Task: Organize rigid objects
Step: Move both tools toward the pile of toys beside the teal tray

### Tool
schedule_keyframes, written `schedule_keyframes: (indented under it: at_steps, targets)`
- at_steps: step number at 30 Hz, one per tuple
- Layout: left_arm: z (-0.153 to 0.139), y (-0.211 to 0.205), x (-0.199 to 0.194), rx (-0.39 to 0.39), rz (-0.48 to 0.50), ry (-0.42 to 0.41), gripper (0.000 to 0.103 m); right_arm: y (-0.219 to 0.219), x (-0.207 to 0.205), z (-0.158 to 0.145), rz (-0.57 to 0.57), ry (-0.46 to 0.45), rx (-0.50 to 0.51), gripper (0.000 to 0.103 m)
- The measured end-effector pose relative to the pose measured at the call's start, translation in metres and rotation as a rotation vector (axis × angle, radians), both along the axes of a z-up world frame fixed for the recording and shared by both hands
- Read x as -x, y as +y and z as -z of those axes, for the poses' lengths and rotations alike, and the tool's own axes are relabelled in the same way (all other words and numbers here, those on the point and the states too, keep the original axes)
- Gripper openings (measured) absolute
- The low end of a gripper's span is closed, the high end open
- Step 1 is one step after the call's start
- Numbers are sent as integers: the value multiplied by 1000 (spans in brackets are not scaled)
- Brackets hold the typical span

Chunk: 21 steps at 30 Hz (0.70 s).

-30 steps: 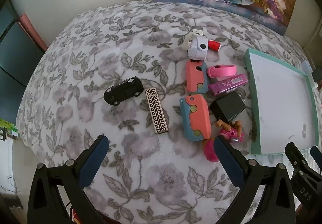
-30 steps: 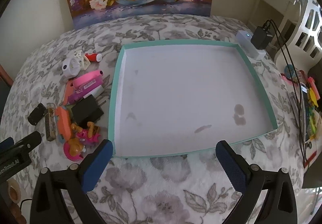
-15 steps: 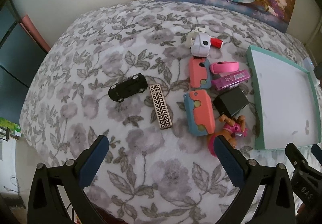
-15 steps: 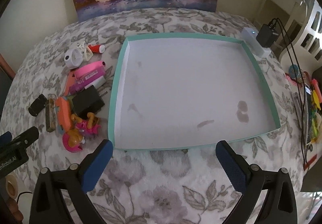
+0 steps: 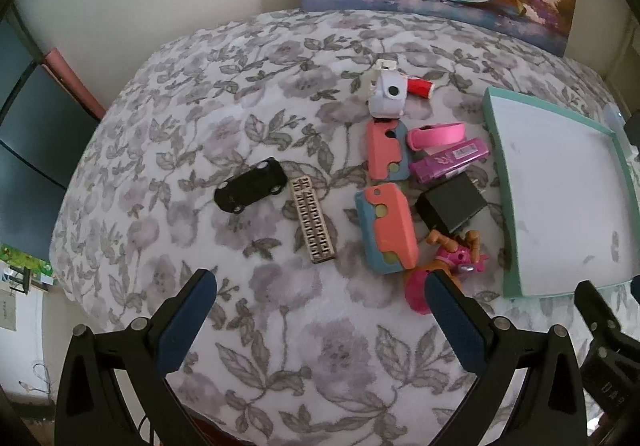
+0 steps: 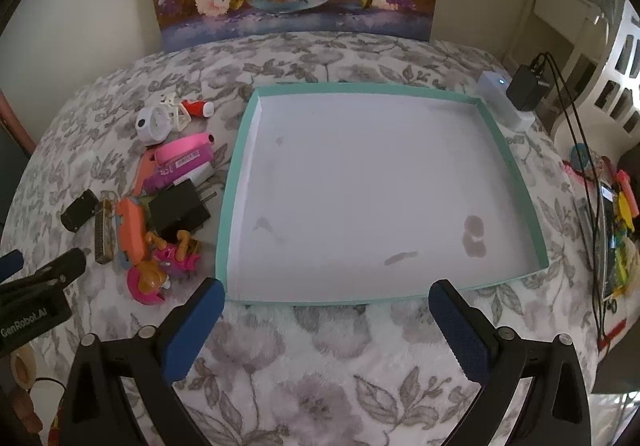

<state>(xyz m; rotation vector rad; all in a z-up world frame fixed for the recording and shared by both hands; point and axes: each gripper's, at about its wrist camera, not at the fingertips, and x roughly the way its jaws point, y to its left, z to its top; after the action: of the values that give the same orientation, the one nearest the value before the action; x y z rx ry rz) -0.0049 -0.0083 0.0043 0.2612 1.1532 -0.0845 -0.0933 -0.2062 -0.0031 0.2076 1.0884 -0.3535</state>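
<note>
Left tongs (image 5: 320,310): wide, empty. Right tongs (image 6: 326,310): wide, empty.
Shallow teal-rimmed white tray (image 6: 516,169): ahead of right tongs, holding nothing.
Small black toy car (image 5: 251,185): ahead-left of left tongs; likely light, stiff, smooth; take across flanks.
Black boxy plug adapter (image 5: 452,203): ahead-right; grip flat sides.

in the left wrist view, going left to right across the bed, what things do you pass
black toy car → patterned bar → coral and blue case → black charger block → teal-rimmed tray.
</note>
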Motion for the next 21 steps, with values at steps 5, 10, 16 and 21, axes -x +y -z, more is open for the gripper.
schedule_keyframes:
  at_steps: [5, 10, 16, 21]
  targets:
    - [-1, -4, 0, -7, 2, -6, 103, -1, 0, 3, 6, 3, 20, 103]
    - [-3, -9, 1, -5, 21, -13, 103, 0, 2, -1, 2, -20, 4, 103]
    - [-5, -9, 2, -1, 25, -20, 103, 2, 4, -6, 0, -44, 7, 103]
    - [-8, -7, 2, 24, 25, -18, 103, 2, 4, -4, 0, -35, 13, 103]
